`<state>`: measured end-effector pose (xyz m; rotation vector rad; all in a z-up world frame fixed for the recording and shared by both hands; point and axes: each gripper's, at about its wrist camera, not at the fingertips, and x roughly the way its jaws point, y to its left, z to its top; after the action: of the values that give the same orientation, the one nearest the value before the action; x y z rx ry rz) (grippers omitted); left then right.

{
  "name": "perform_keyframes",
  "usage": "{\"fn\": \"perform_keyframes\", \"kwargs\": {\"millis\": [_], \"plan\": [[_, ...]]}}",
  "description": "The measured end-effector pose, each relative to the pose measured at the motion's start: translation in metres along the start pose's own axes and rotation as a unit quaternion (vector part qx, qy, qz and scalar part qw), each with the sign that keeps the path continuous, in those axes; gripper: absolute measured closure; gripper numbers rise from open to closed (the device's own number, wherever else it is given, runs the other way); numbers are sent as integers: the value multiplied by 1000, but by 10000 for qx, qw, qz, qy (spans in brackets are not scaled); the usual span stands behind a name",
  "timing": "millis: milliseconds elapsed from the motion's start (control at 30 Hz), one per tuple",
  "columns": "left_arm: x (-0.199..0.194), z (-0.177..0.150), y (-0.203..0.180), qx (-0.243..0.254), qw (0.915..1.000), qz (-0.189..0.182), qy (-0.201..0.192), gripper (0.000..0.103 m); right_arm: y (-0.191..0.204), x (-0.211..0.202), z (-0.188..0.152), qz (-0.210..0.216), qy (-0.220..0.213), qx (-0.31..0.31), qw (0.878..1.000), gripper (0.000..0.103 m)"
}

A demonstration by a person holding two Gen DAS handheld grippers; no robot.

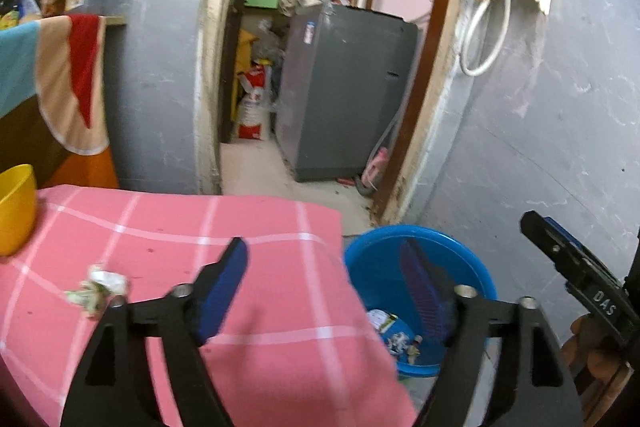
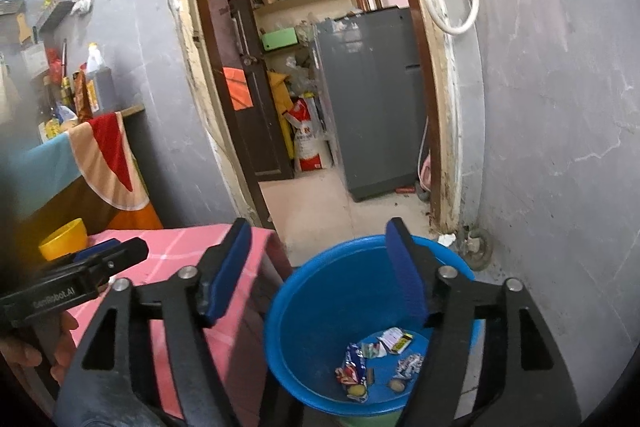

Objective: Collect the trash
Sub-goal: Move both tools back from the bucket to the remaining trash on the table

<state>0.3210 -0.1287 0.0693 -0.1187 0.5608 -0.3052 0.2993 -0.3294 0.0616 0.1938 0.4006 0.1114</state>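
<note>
Both my grippers are wide open right now, nothing between the pads on either one. My left gripper [image 1: 324,291] is hanging over the corner of the bench [image 1: 280,307] with the pink checked cloth, one finger over the cloth and the other over the blue bucket [image 1: 360,255]. My right gripper [image 2: 320,271] is pointed down toward the same bucket [image 2: 304,307], which sits on the floor just beside the bench corner.

Trash-wise: there's a crumpled wad of paper [image 1: 98,287] lying on the pink cloth, off to the left of my left gripper and not touching it. Down in the bottom of the bucket I can see a handful of wrappers [image 2: 354,371], a bluish snack packet plus a few smaller bits. Looks like a couple of round yellowish scraps in there too, though it's kinda blurry so I can't say what they are.

A yellow bowl [image 1: 16,207] sits at the far left edge of the bench. Behind it all, an open doorway with a grey washing machine [image 1: 344,91] inside.
</note>
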Motion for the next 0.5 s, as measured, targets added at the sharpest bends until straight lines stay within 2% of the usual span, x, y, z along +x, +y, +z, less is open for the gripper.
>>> {"fn": "perform_keyframes", "kwargs": {"millis": [33,233,500], "plan": [[-6,-1,7,-55,10000,36,-69,16,4,-1,0,19,-36,0,10000,14],[-33,-4,42,-211,9981,371,-442,6,30,-7,1,234,-306,23,9993,0],[-77,-7,73,-234,9917,765,-1010,3,74,-19,2,612,-850,-235,9942,0]]}}
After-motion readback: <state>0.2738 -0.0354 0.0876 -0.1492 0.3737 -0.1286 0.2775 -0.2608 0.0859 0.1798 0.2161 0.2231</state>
